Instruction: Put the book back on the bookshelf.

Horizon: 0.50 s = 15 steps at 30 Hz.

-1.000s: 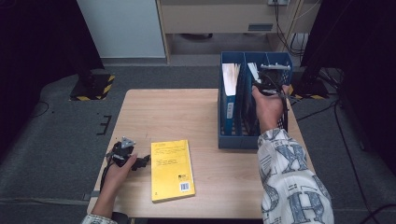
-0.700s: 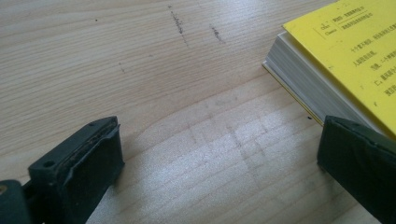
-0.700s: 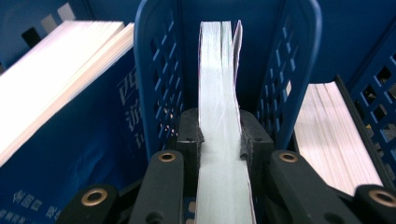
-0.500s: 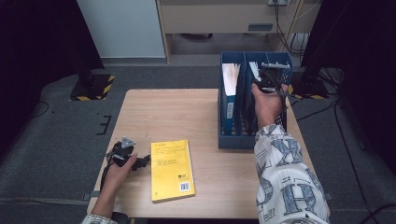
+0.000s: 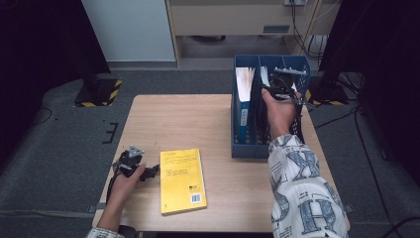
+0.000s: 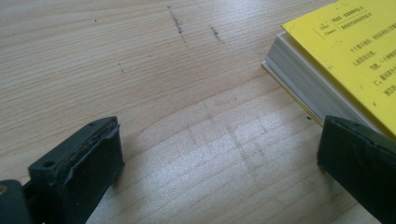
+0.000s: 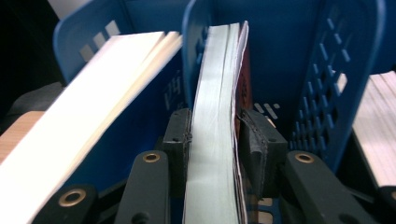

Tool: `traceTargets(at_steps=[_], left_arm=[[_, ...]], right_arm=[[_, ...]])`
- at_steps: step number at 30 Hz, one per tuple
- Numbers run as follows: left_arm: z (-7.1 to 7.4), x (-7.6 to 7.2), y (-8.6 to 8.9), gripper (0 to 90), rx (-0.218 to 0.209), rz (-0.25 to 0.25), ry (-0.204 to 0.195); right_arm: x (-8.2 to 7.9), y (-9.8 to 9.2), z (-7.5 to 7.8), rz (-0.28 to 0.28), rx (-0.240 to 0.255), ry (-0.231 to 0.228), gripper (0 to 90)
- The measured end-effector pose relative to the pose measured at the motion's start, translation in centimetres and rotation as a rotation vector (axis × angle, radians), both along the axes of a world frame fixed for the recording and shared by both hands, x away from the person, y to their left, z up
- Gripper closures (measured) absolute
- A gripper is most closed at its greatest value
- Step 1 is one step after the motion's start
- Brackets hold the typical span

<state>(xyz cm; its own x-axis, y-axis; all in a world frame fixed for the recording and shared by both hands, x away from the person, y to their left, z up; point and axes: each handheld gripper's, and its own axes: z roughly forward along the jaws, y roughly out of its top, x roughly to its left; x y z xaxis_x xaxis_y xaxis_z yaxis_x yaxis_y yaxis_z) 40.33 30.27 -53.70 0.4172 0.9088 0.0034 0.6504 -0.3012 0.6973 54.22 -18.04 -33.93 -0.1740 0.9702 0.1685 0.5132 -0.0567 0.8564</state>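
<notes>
Blue holder [image 5: 246,148]: it stands on the far right of the wooden bench [image 5: 198,119], with three slots.
Book in the middle slot [image 7: 212,126]: it stands upright between the jaws of the right gripper [image 7: 215,135].
Right jaws: they have just been opening; the left pad is at the pages, the right pad shows a small gap, so the book looks let go.
Yellow book [image 5: 182,179]: it lies flat on the bench, near the person.
Left gripper [image 6: 219,154]: its jaws are wide apart, low over bare wood, and hold nothing.
Doing it well: pull the right gripper straight up so the book is not tipped.
</notes>
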Motion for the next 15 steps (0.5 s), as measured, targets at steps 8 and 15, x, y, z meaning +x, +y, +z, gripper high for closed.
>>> traceTargets(at_steps=[8, 15], left_arm=[[0.00, 0.00, -0.01, 0.0, 0.000, 0.000, 0.000], [-0.01, 0.00, -0.02, 0.0, -0.002, 0.000, -0.001]], right_arm=[[-0.32, 0.17, 0.34, 0.030, 0.029, 0.003, 62.5], [-0.31, 0.26, 0.32, 0.040, 0.034, 0.002, 60.4]])
